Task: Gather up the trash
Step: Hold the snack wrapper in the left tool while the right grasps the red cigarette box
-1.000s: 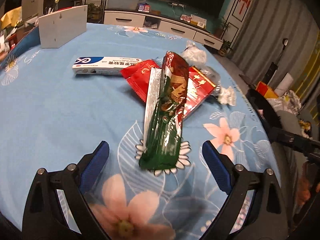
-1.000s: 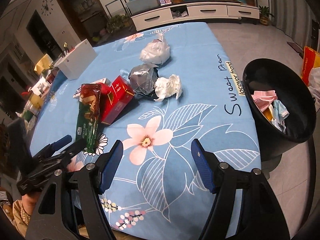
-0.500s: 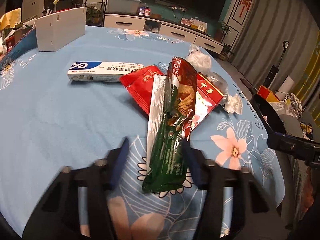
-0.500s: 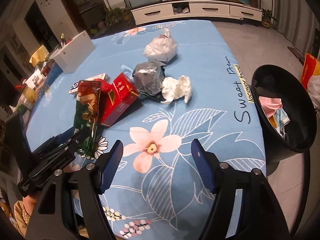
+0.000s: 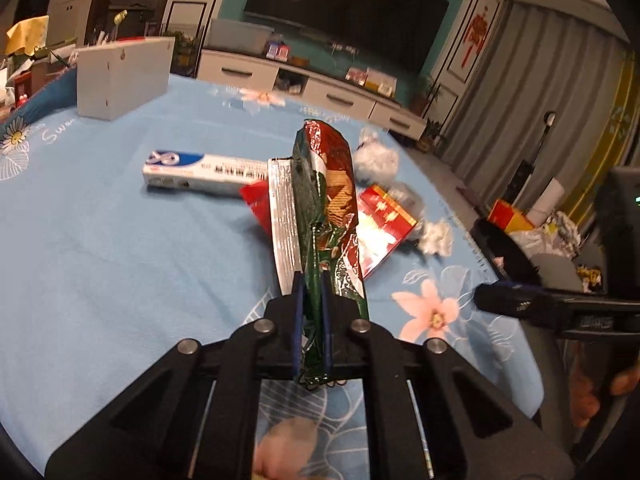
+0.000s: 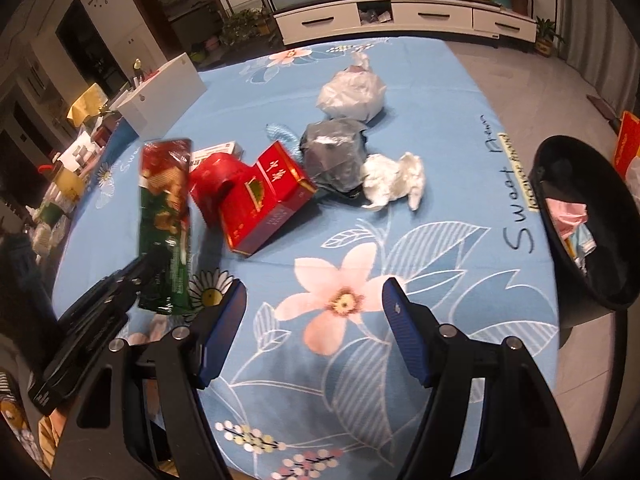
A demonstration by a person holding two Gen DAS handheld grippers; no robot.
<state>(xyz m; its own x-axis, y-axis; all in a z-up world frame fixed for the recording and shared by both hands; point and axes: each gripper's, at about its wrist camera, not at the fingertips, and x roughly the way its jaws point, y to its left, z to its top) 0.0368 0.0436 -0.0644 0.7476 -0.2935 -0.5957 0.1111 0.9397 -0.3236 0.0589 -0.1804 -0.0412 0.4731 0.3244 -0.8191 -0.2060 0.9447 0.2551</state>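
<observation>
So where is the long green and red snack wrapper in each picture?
Left wrist view: the long green and red crinkly snack wrapper runs up the middle, its near end pinched in the left tongs.
Right wrist view: the same wrapper is at the left, beside the open right tongs.
Shared landmark: the flat red cardboard box right next to the wrapper.
</observation>
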